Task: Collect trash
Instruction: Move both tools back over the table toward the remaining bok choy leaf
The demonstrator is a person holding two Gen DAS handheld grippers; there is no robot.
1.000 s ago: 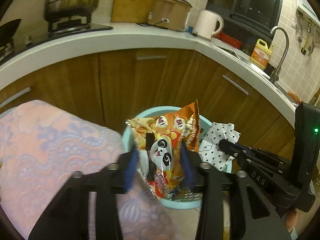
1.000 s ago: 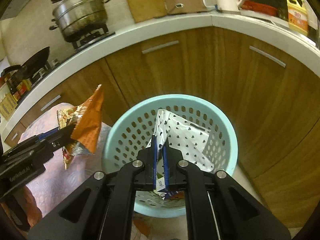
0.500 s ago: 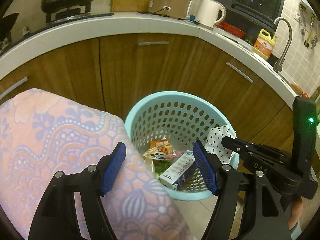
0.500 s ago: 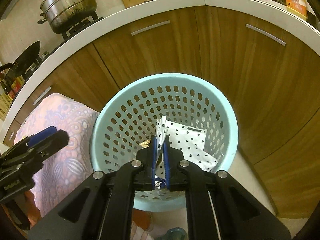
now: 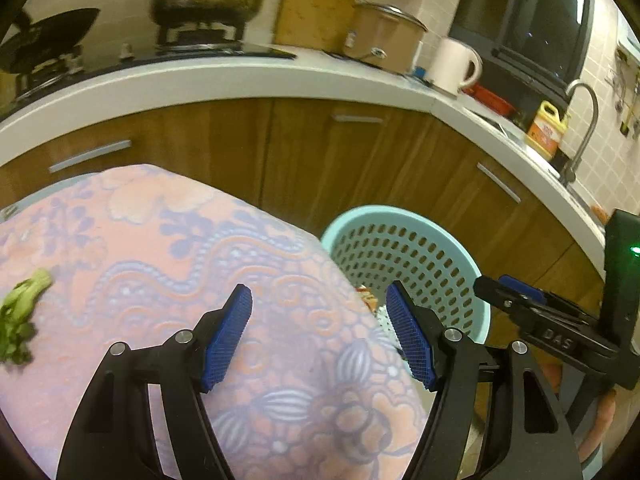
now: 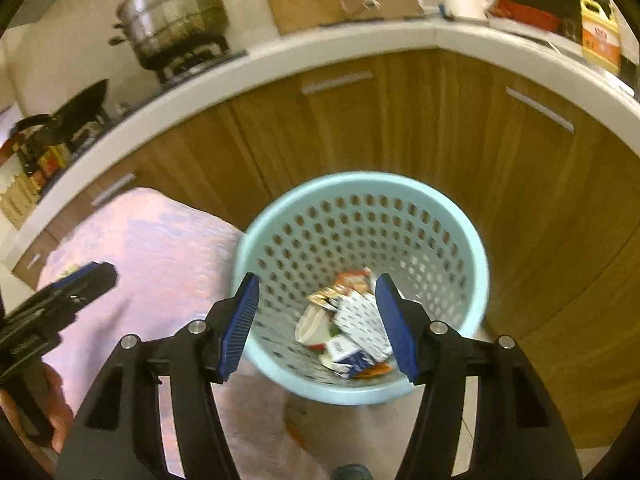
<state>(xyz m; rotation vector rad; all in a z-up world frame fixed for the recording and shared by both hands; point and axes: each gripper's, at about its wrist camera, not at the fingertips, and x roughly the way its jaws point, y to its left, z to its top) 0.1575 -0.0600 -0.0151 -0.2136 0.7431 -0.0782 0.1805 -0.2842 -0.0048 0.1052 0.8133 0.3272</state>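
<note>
With both sets of fingers spread wide and holding nothing, the right gripper (image 6: pixel 316 320) hangs over the blue basket (image 6: pixel 472 256), where the wrappers (image 6: pixel 352 320) lie. The green vegetable scrap (image 5: pixel 20 312) lies on the pink-clothed tabletop (image 5: pixel 160 240), well left of the left gripper (image 5: pixel 320 336), which is nearer. Its long axis seems to run roughly away from the fingers, tilted rightward.

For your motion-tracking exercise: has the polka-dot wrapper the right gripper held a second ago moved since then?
Yes. The polka-dot wrapper has dropped from between the jaws of the right gripper, now open, and lies at the bottom of the basket.
</note>
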